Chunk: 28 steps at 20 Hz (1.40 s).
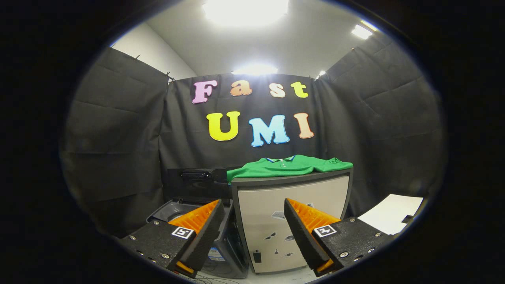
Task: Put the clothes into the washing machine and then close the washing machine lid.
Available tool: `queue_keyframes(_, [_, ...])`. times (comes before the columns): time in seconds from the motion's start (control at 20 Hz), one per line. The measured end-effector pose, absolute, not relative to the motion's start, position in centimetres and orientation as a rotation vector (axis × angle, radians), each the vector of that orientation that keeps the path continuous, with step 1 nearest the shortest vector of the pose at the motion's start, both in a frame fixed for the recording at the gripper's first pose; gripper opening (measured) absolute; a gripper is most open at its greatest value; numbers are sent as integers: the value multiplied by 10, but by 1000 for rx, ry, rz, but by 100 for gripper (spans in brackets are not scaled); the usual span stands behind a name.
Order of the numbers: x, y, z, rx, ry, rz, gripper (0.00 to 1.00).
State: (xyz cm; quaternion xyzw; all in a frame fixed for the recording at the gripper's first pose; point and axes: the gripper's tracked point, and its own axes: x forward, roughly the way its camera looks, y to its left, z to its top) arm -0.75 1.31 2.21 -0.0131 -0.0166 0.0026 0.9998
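Shirt (288,165) lies atop cabinet (294,197), washing machine (189,209) at its left.

beige cabinet (294,205) against black booth cloth (118,138), white paper sheet (390,219) to its right

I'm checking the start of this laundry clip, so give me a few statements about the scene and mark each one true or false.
1. The green shirt lies on top of the cabinet. True.
2. The gripper is shut on the shirt. False: its fingers are apart and hold nothing; the shirt lies beyond them.
3. The washing machine stands beside the cabinet with its lid raised. True.
4. The shirt is already in the washing machine. False: it is on the cabinet.
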Motion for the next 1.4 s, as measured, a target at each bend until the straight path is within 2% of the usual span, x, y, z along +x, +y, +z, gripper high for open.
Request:
queue_keyframes(0.35, [10,13,52,-32,-47,14,95])
queue_keyframes(0.9, [93,-14,102,-29,-51,14,95])
queue_keyframes(1.4, [171,-60,120,-21,27,-19,94])
